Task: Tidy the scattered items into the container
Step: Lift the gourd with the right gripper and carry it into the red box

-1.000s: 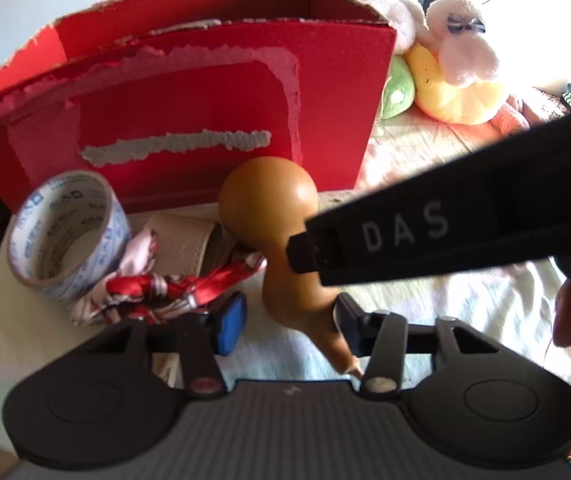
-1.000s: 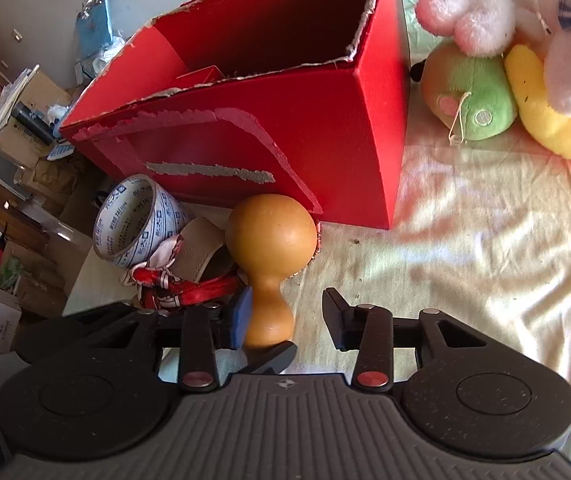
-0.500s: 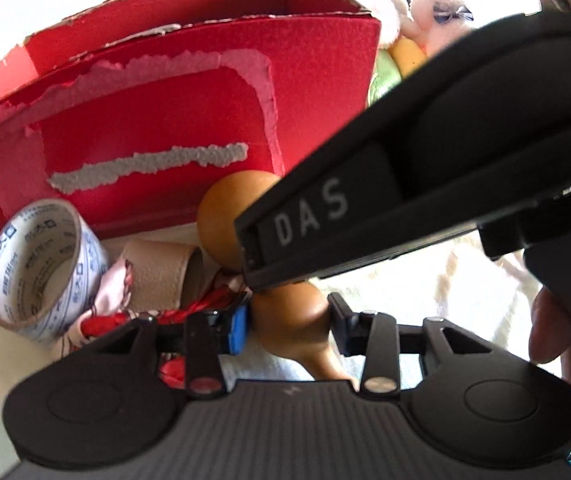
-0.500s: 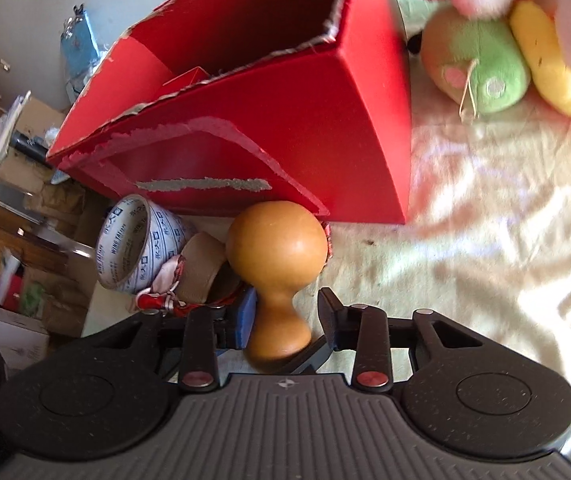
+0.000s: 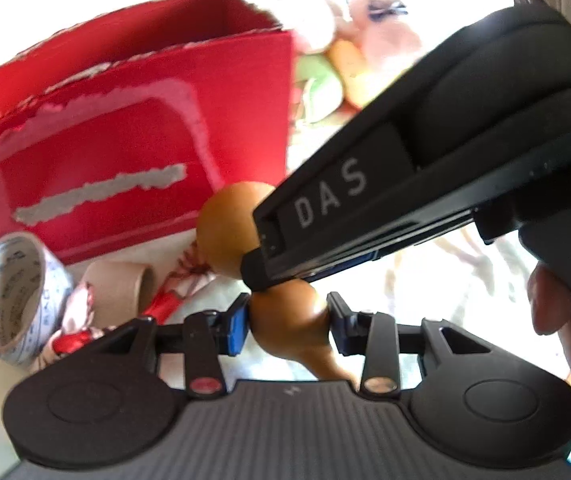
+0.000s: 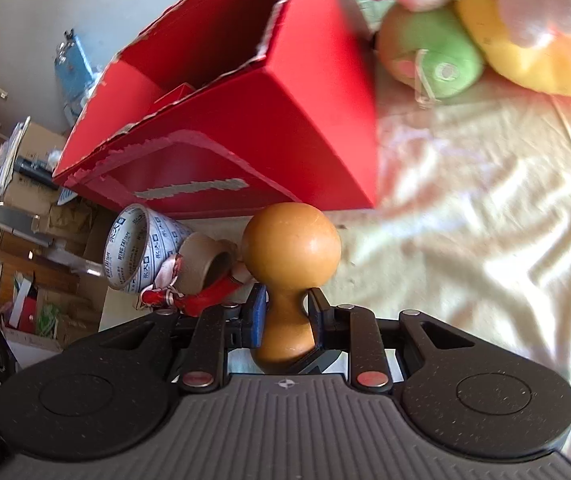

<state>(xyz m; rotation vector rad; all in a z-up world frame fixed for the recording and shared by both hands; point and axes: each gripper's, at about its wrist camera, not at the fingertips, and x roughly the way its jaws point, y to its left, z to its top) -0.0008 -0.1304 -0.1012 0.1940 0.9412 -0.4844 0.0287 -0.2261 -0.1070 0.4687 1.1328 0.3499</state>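
An orange-brown gourd [image 6: 291,244] stands in front of the torn red cardboard box [image 6: 245,140]. My right gripper [image 6: 285,320] is shut on its narrow neck, with the round bulb above the fingers. In the left wrist view the gourd [image 5: 225,232] is partly hidden by the right gripper's black housing marked DAS [image 5: 365,188]. My left gripper [image 5: 287,320] is open, and its fingers flank the gourd's smaller bulb. The red box [image 5: 125,140] is open at the top.
A printed tape roll [image 6: 137,248], a brown tape roll [image 6: 205,264] and a red patterned ribbon [image 6: 201,300] lie left of the gourd. Plush toys [image 6: 485,40] sit right of the box on a cream cloth [image 6: 465,220]. A hand [image 5: 557,312] holds the right gripper.
My right gripper's fingers have closed onto the gourd's neck. My left gripper has moved in so the gourd's smaller bulb sits between its fingers, and the right gripper's housing now covers more of its view.
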